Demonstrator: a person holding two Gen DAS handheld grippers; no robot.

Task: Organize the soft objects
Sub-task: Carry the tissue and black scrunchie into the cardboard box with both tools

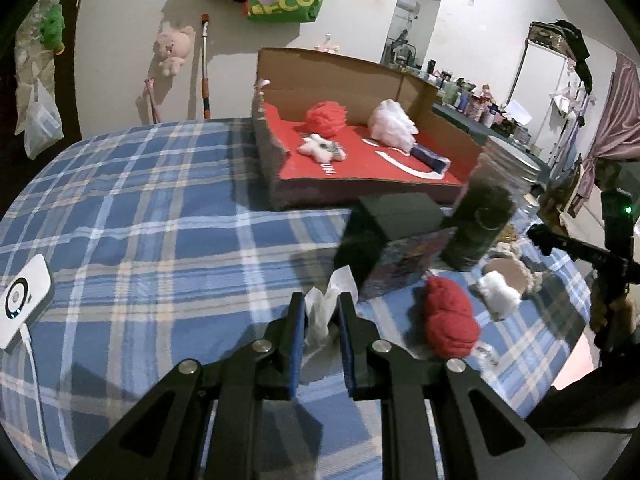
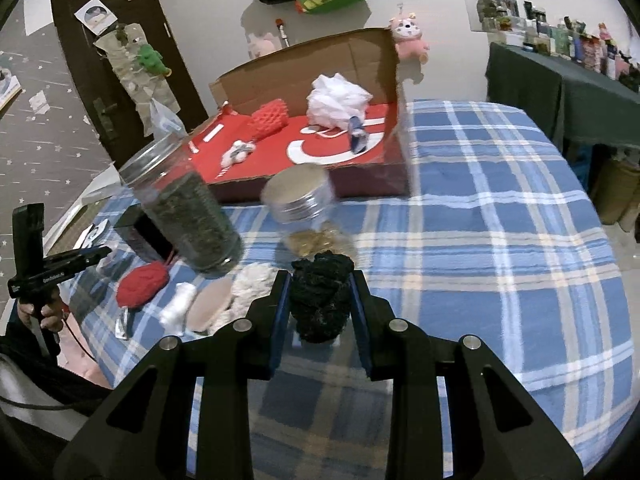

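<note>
Left hand-held gripper [image 1: 323, 308], seen along its fingers, is clamped on a crumpled white tissue [image 1: 320, 312] above the bed [image 1: 140, 216]; right hand-held gripper [image 2: 320, 292] is closed on a black yarn wad [image 2: 320, 300] that fills the gap between its blue pads [image 2: 280, 320].

Bed: covered by a blue plaid sheet, it carries everything below.

Cardboard box [image 2: 320, 68]: an open tray with a red floor and one raised brown flap, lying at the far side of the bed. Inside it sit a white mesh puff [image 2: 340, 98] with a blue tag, a red knobbly roll [image 2: 270, 118] and a small white and grey plush piece [image 1: 322, 148], each apart from the others.

Dark box [image 1: 400, 220]: stands in front of the cardboard box, on a patterned base.

Tall jar [image 2: 188, 216]: clear plastic, filled with dark green matter, tilted and blurred, beside the dark box.

Short jar [image 2: 304, 208]: clear, with a silver lid and golden contents, just behind the black wad in the right view.

Loose soft items: a red yarn ball [image 1: 450, 316], a white fluffy tuft [image 1: 498, 290], a round beige pad [image 2: 210, 300] and a cream knit piece [image 2: 252, 280] lie close together on the sheet near the jars.

White device [image 1: 22, 304]: rests with its cable at the left edge of the bed.
</note>
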